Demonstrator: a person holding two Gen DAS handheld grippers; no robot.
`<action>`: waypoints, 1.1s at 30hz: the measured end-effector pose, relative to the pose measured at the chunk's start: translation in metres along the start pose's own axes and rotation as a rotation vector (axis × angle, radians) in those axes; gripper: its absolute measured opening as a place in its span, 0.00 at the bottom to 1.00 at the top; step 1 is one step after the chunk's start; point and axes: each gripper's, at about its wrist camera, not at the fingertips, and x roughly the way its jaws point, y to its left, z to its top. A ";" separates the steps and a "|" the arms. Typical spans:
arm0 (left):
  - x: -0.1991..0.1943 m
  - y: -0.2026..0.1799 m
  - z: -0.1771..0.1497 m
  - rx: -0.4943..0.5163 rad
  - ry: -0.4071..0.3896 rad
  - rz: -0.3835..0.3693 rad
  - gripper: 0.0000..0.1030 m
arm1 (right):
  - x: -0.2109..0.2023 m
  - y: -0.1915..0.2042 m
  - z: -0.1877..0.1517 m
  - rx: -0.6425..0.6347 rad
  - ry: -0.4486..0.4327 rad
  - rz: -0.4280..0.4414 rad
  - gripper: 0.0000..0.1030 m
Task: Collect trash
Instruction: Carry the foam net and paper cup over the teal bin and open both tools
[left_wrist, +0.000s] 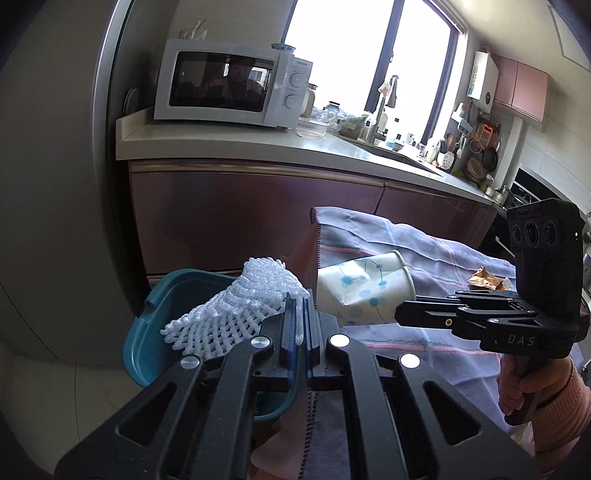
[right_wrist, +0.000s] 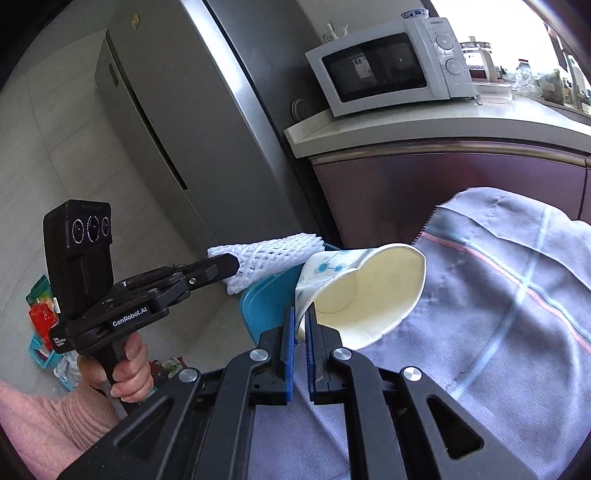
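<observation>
My left gripper (left_wrist: 297, 301) is shut on a white foam net sleeve (left_wrist: 236, 308), which hangs over a teal bin (left_wrist: 146, 338) beside the table. My right gripper (right_wrist: 301, 314) is shut on the rim of a crushed paper cup (right_wrist: 364, 291) printed with blue dots, held above the cloth-covered table near the teal bin (right_wrist: 264, 299). In the left wrist view the right gripper (left_wrist: 400, 315) holds the paper cup (left_wrist: 364, 290) just right of my fingers. The right wrist view shows the left gripper (right_wrist: 232, 264) pinching the foam net sleeve (right_wrist: 273, 254).
A grey striped tablecloth (left_wrist: 424, 251) covers the table; a crumpled brown wrapper (left_wrist: 485, 278) lies on its far right. Behind stand a counter (left_wrist: 229, 142) with a white microwave (left_wrist: 229, 83) and sink clutter, plus a steel fridge (right_wrist: 177, 122). Coloured packets (right_wrist: 40, 314) lie on the floor.
</observation>
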 end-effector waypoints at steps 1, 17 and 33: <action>0.004 0.004 -0.001 -0.006 0.008 0.008 0.04 | 0.007 0.001 0.001 -0.003 0.014 0.002 0.05; 0.070 0.055 -0.018 -0.093 0.125 0.082 0.04 | 0.102 0.006 0.013 -0.042 0.191 -0.054 0.06; 0.103 0.049 -0.035 -0.097 0.185 0.089 0.15 | 0.092 -0.007 0.006 0.009 0.185 -0.090 0.31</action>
